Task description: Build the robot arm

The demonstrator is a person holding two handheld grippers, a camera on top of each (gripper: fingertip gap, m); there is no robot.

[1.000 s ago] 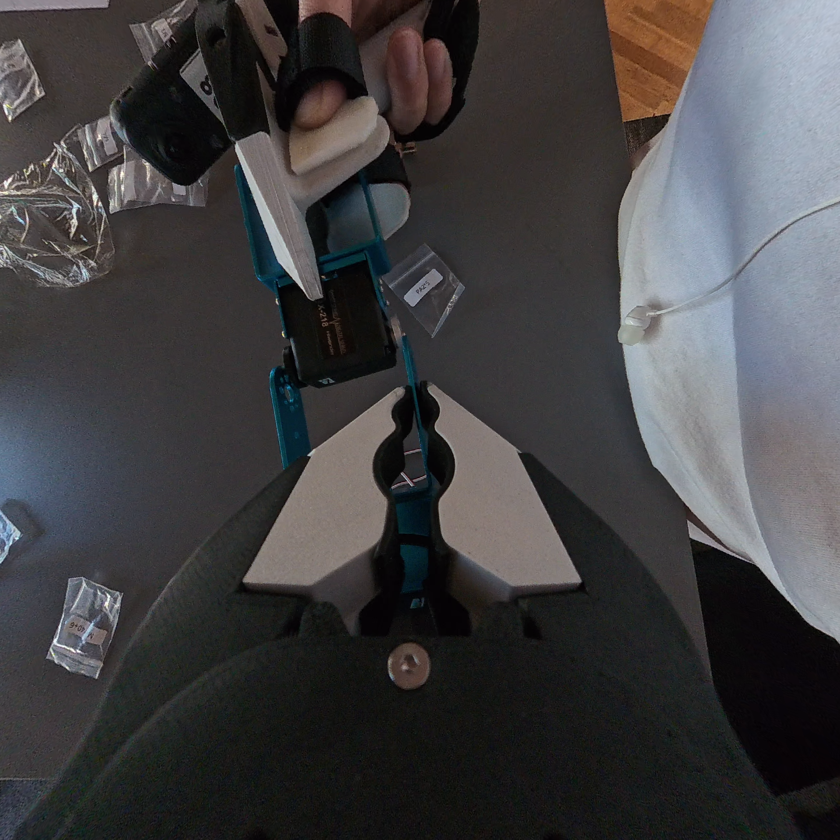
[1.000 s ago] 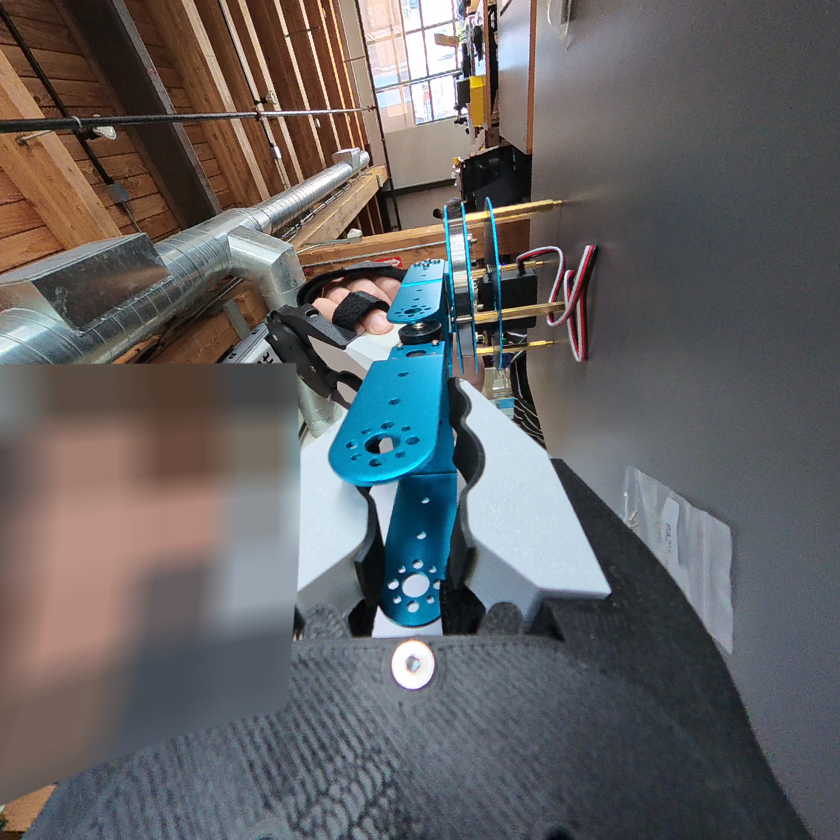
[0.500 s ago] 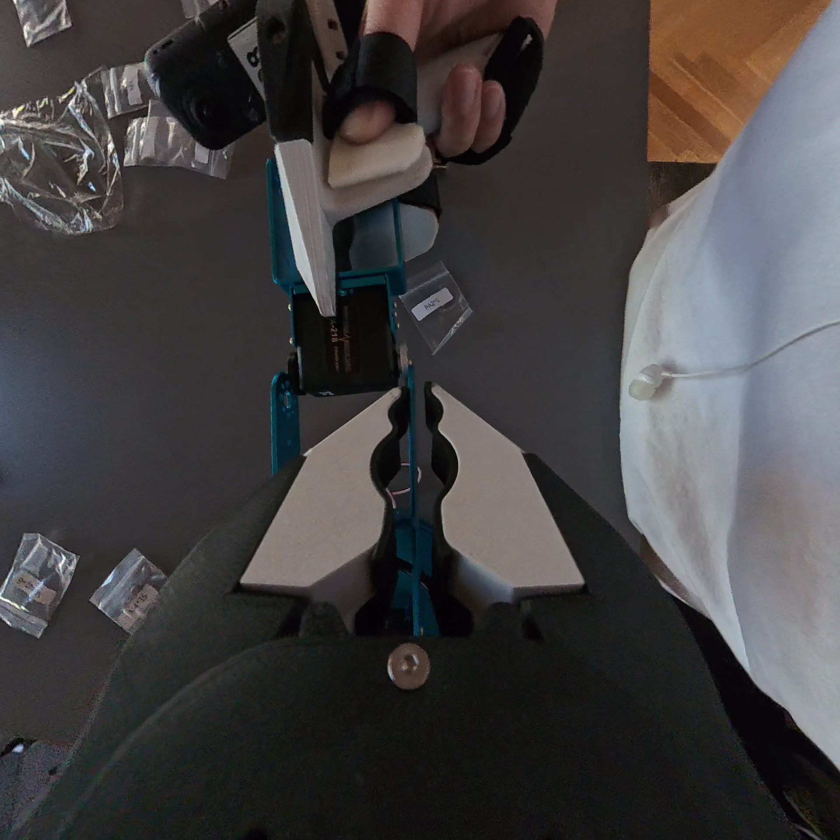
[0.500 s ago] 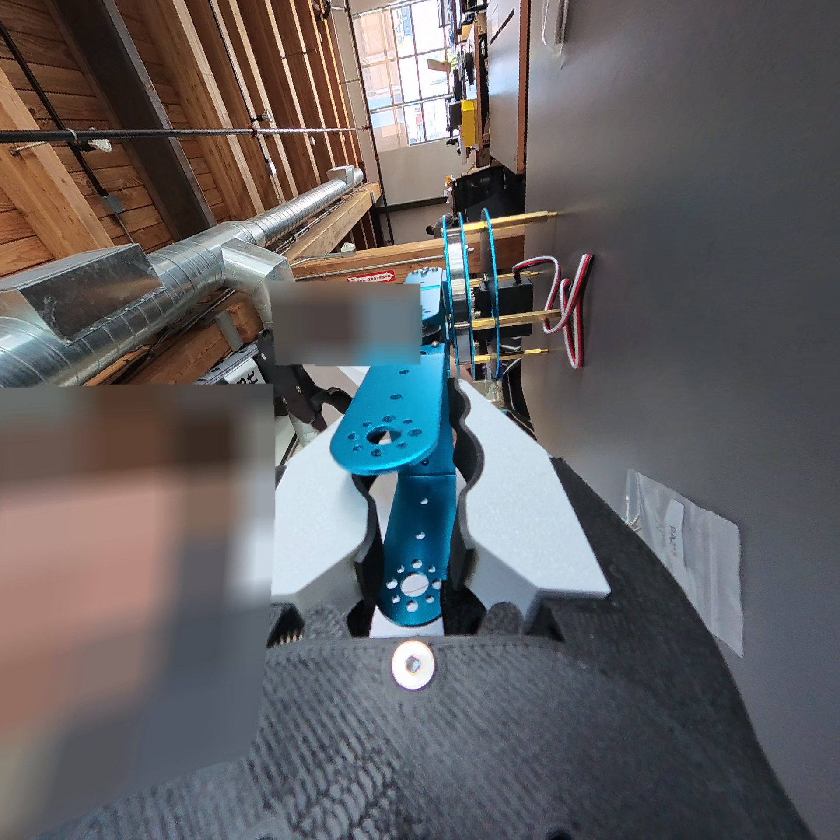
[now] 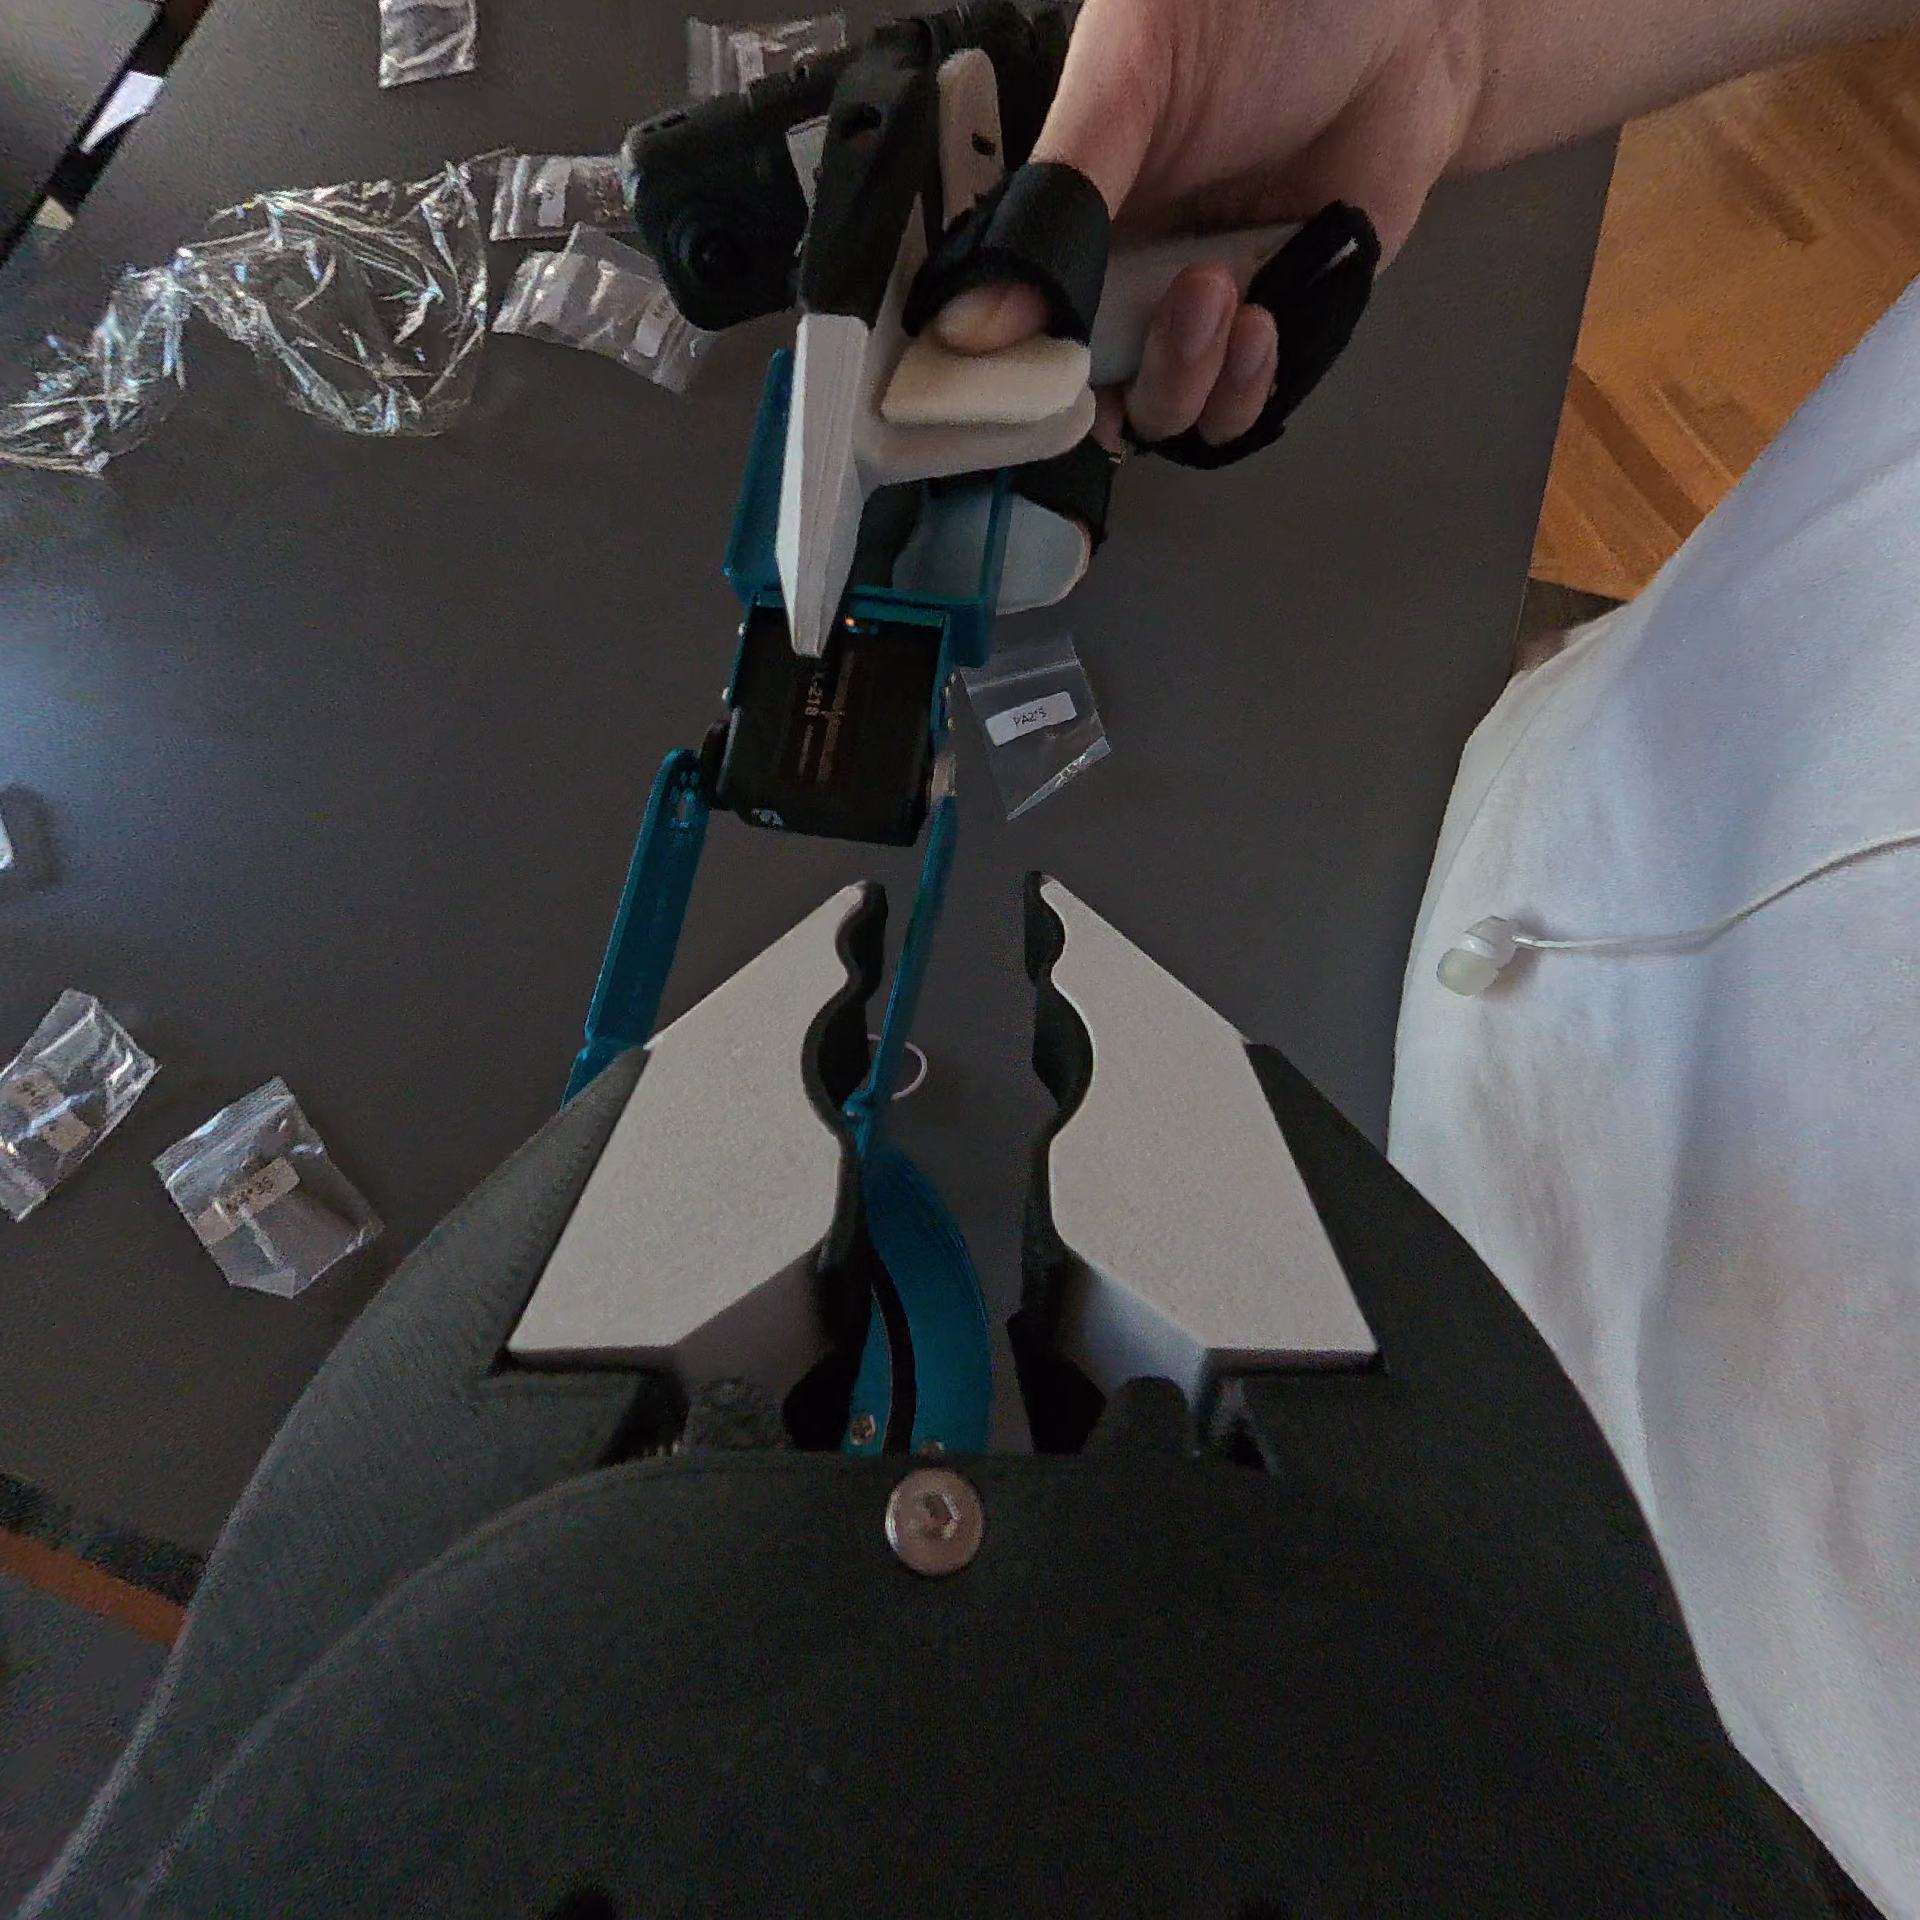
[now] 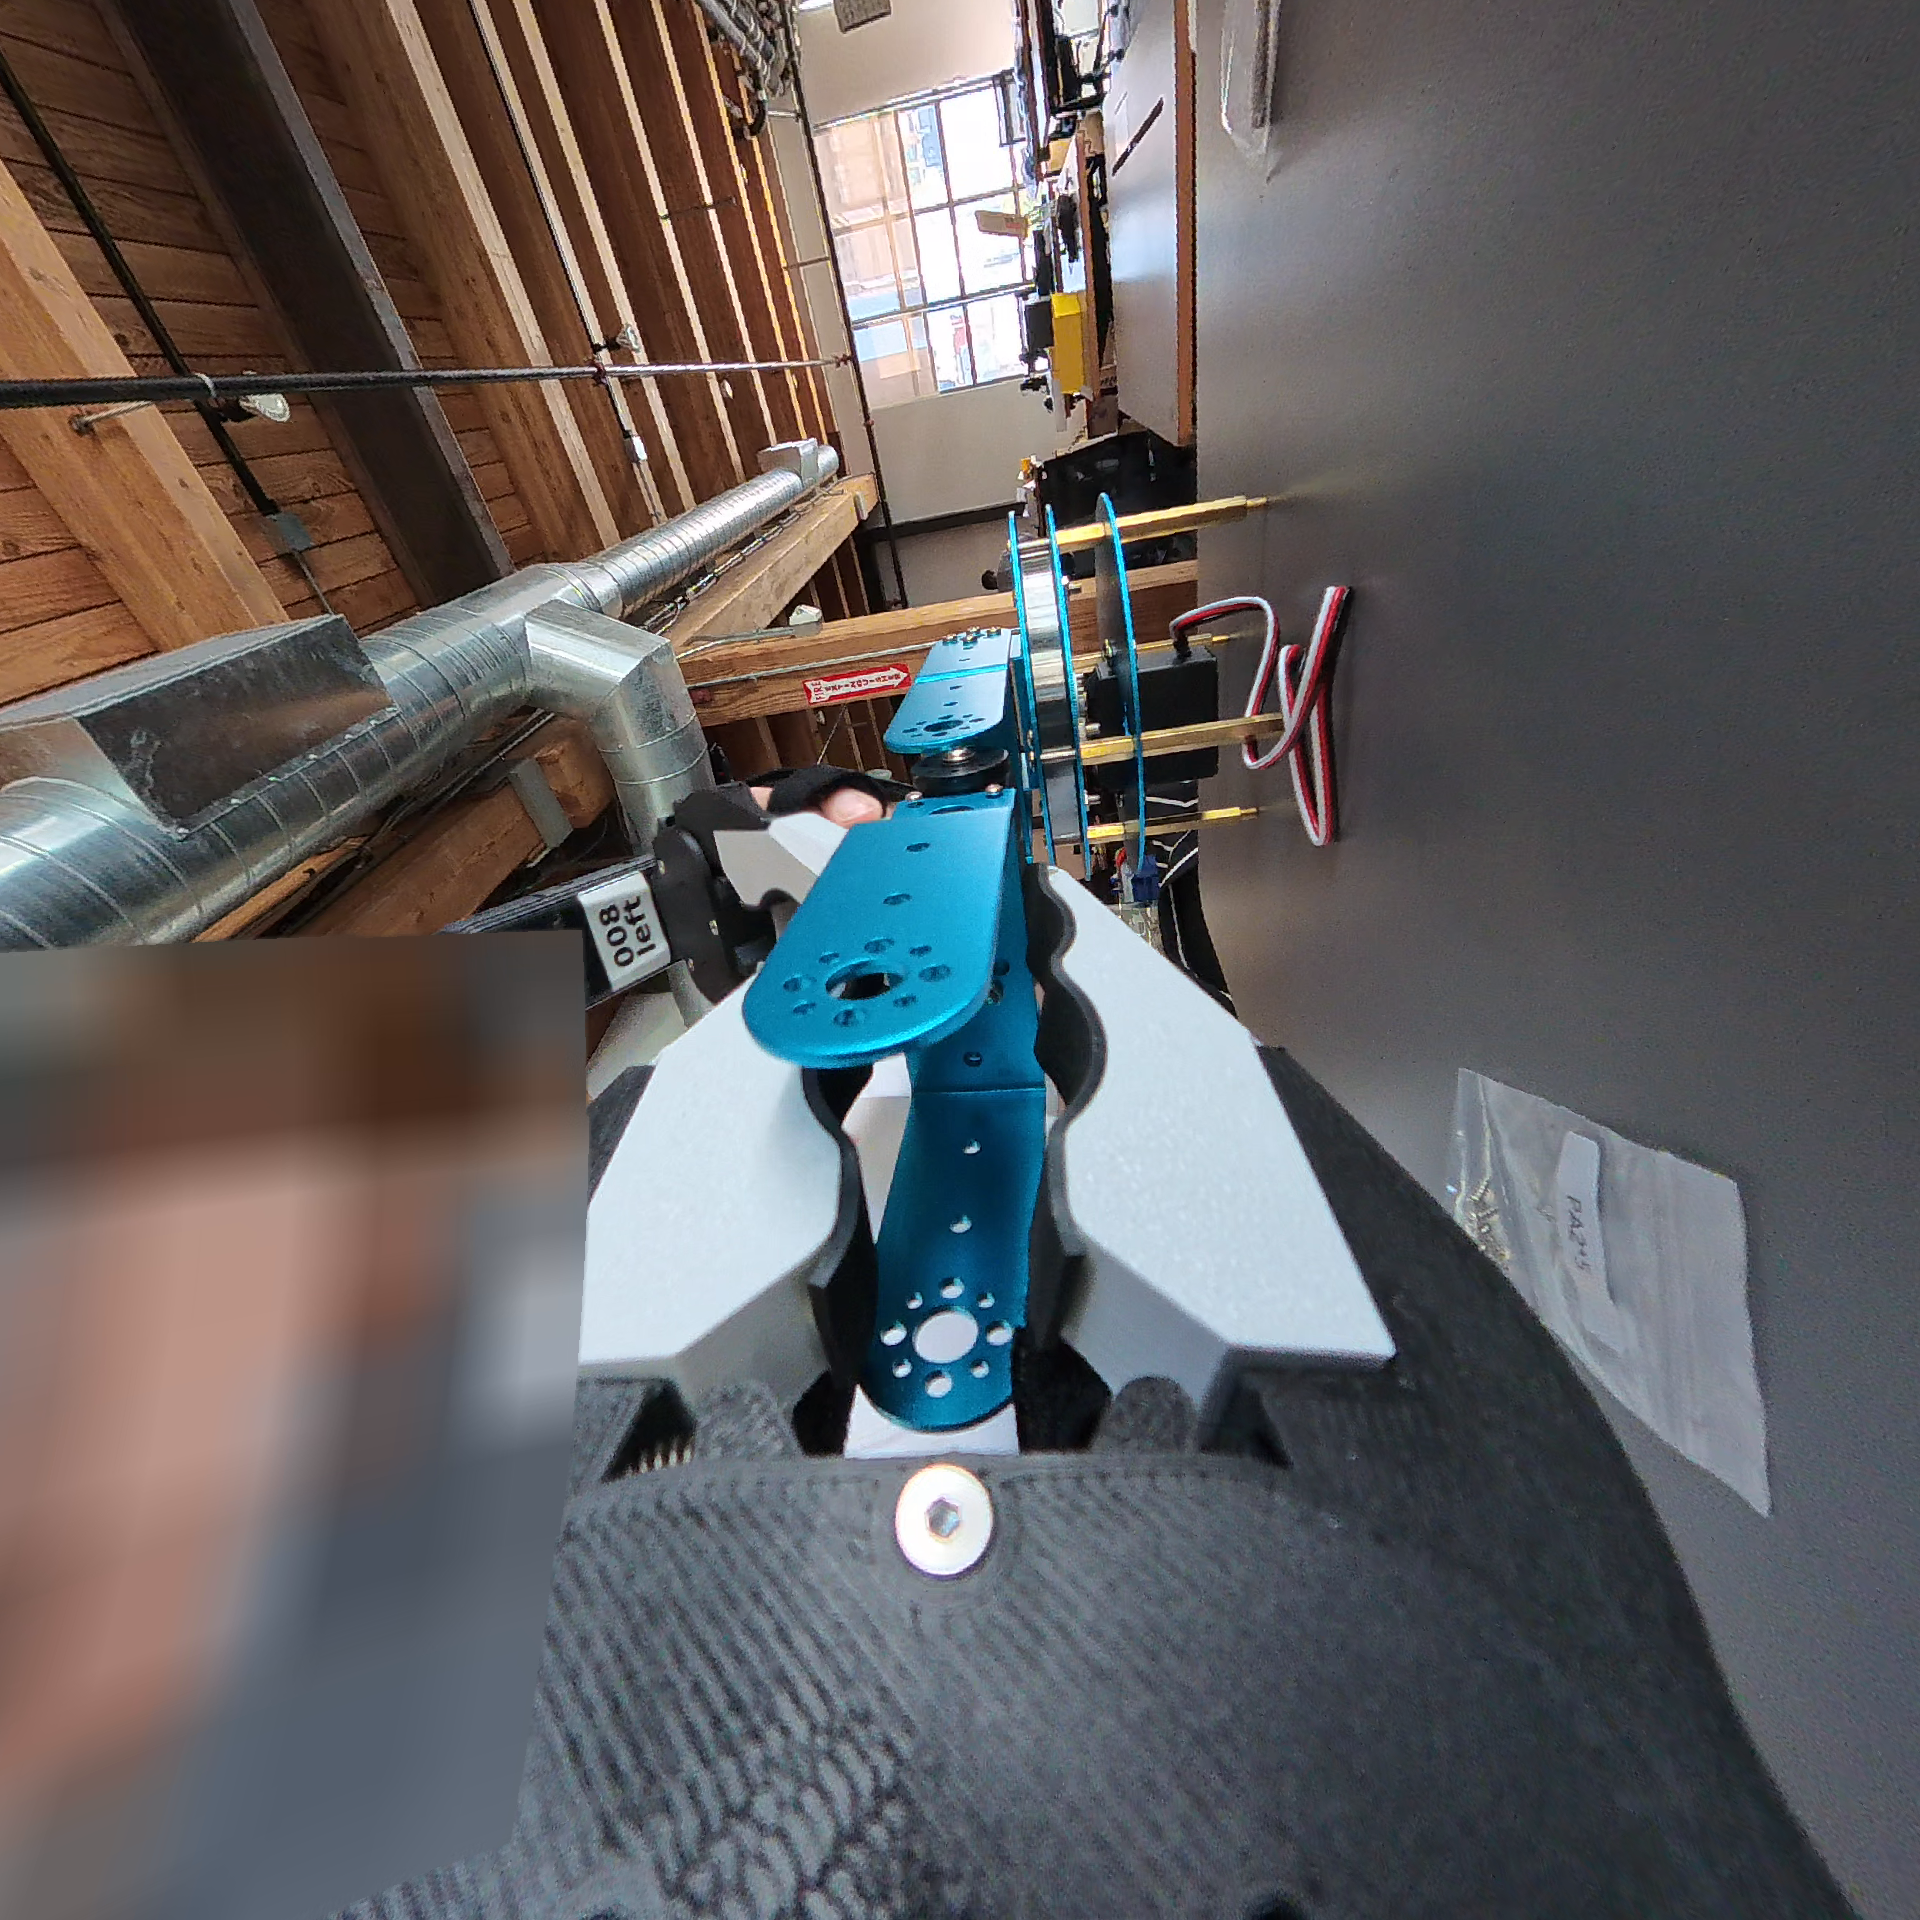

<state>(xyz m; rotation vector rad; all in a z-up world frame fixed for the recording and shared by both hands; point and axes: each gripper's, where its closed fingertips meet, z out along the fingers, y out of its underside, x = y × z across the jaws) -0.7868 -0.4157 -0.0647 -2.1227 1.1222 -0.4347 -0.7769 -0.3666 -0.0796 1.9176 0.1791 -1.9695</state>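
Note:
A blue metal bracket assembly with a black servo [image 5: 831, 727] stands on the dark grey table [image 5: 312, 727]. My left gripper [image 5: 956, 894] is open. A thin blue plate [image 5: 914, 966] of the assembly runs between its fingers, close to the left finger, with a gap on the right. My right gripper [image 6: 935, 904] is shut on a blue perforated bracket [image 6: 966, 1195]; it also shows in the left wrist view [image 5: 831, 582], held by a hand. Beyond it are blue discs on brass standoffs [image 6: 1070, 686] and a red, white and black wire [image 6: 1299, 717].
A small labelled plastic bag [image 5: 1039, 727] lies by the assembly, also in the right wrist view [image 6: 1600, 1268]. More small bags [image 5: 260, 1184] and crumpled clear plastic [image 5: 312, 270] lie to the left. A person in a white shirt [image 5: 1662, 1039] stands at the table's right edge. The left gripper's tips are roughly 6 cm from the right gripper's.
My left gripper has opened and let go of the thin blue plate it was shut on. My right gripper stays shut on the bracket.

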